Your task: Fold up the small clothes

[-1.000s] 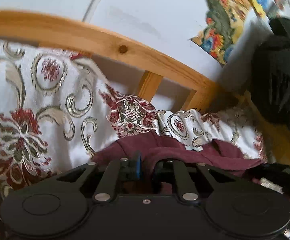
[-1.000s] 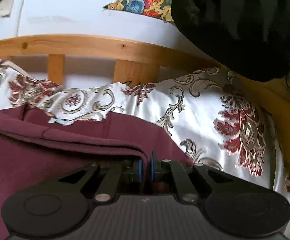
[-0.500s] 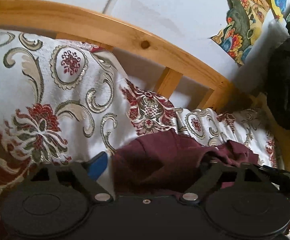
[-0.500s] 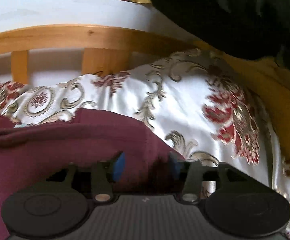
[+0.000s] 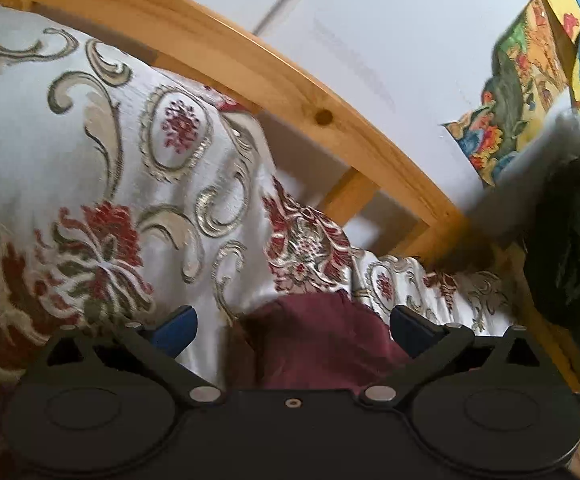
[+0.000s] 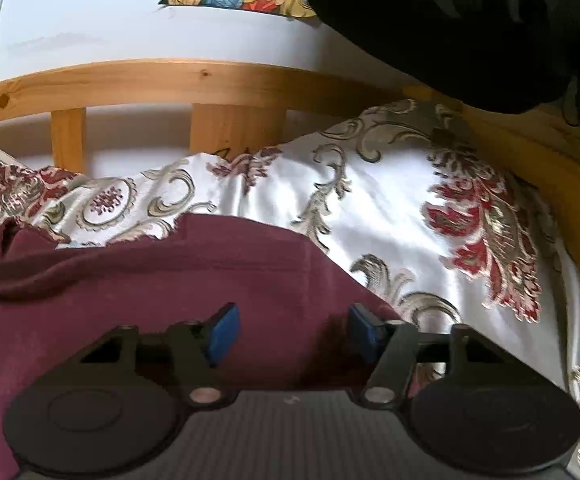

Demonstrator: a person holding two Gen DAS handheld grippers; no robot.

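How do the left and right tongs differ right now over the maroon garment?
The left tongs are spread wide; the right tongs have a narrower gap. The left have just opened further, the right closed somewhat. The left straddle the maroon garment at its edge; the right sit over its broad part. Neither pinches cloth.

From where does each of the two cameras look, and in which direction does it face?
Left wrist: sits behind the left gripper, looking slightly down over the maroon garment toward the wooden bed rail; only its open fingers show.
Right wrist: sits behind the right gripper, looking slightly down over the garment at the rail; only its fingers show, apart, cloth below them.
Shared: garment, patterned bedspread, rail, white wall, black bundle.
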